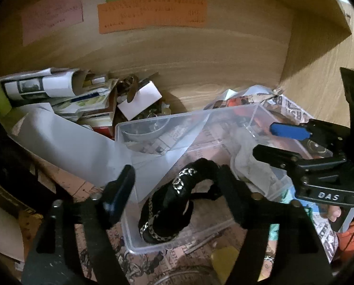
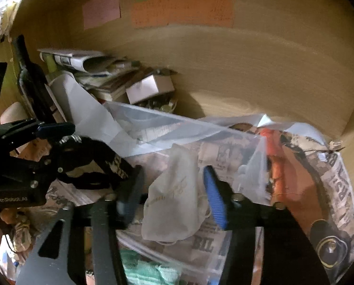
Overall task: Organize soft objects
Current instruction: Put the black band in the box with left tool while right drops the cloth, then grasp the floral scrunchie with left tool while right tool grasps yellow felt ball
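we are working over a clear plastic box (image 1: 177, 156) sitting on newspaper (image 2: 210, 242) that covers the worktop. our left tool (image 1: 177, 185) is standing open with a black band with silver chain pattern (image 1: 174, 204) lying between its fingers inside the box; whether a finger is touching it, we cannot tell. our right tool (image 2: 174, 197) is also standing open, straddling a pale cloth pouch (image 2: 177, 194) that seems to be resting against the box's near wall; we are not gripping it.

judging from this, we are midway: the band is already in the box, the pouch is at or in the box too, though the blur is keeping us from saying which side of the wall it is on. still left outside are a mint-green cloth (image 2: 143, 270) at the bottom edge and a knotted rope-like bundle (image 2: 20, 232) low on the left.

around us, a heap of rolled papers and booklets (image 1: 58, 92) is crowding the back corner, a large white sheet (image 1: 65, 142) is leaning against the box, and coloured notes (image 1: 150, 14) are hanging on the wooden back panel. the two tools are working close together, so they are risking bumping each other.
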`<state>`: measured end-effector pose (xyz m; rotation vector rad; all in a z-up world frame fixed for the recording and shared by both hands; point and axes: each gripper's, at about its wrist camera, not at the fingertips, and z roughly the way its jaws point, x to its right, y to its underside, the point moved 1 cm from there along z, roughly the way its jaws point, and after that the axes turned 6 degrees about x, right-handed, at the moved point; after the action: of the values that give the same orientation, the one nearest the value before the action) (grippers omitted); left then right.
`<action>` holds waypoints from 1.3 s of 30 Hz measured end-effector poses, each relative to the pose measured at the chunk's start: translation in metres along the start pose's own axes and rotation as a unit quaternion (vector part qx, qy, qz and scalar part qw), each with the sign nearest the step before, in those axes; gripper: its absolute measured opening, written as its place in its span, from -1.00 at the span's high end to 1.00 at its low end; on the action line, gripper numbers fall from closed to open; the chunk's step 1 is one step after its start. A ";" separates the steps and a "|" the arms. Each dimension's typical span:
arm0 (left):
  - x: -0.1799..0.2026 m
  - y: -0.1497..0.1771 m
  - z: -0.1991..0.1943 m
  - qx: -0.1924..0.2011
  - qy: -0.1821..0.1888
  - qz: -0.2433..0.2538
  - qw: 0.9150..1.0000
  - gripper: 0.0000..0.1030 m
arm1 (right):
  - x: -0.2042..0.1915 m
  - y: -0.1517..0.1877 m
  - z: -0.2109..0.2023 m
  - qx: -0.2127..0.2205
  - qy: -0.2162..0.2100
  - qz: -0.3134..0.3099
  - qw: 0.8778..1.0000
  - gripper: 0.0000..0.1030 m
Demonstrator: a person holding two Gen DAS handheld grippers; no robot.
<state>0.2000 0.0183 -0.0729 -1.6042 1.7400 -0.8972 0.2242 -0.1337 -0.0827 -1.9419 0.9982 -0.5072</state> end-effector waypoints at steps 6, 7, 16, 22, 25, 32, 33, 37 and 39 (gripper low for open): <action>-0.003 -0.004 -0.029 0.033 -0.012 -0.005 0.999 -0.84 | -0.006 -0.007 -0.038 0.050 0.008 -0.008 0.999 -0.44; -0.003 -0.004 -0.036 0.040 -0.015 -0.005 0.999 -0.87 | -0.007 -0.008 -0.043 0.057 0.008 -0.008 0.998 -0.47; -0.001 0.009 -0.087 0.083 -0.034 0.004 0.996 -0.98 | -0.021 0.008 -0.088 0.098 0.013 -0.013 0.995 -0.61; -0.003 0.039 -0.107 0.079 -0.041 -0.001 0.996 -1.00 | -0.024 0.034 -0.102 0.092 0.012 0.004 0.996 -0.61; -0.005 0.053 -0.107 0.070 -0.043 -0.015 0.997 -1.00 | -0.028 0.051 -0.107 0.084 0.013 0.013 0.996 -0.61; -0.003 0.094 -0.105 0.030 -0.042 -0.040 0.998 -1.00 | -0.035 0.085 -0.105 0.054 0.008 0.041 0.998 -0.61; -0.003 0.098 -0.104 0.024 -0.043 -0.041 0.998 -1.00 | -0.035 0.090 -0.104 0.048 0.007 0.045 0.998 -0.61; 0.002 0.119 -0.098 0.001 -0.043 -0.046 0.998 -1.00 | -0.035 0.107 -0.094 0.022 -0.007 0.070 0.997 -0.61; 0.001 0.126 -0.096 -0.008 -0.044 -0.051 0.998 -1.00 | -0.035 0.112 -0.089 0.012 -0.011 0.077 0.997 -0.61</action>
<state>0.0487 0.0297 -0.1184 -1.7294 1.6217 -0.8479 0.0936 -0.1848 -0.1283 -1.8286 1.1116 -0.4078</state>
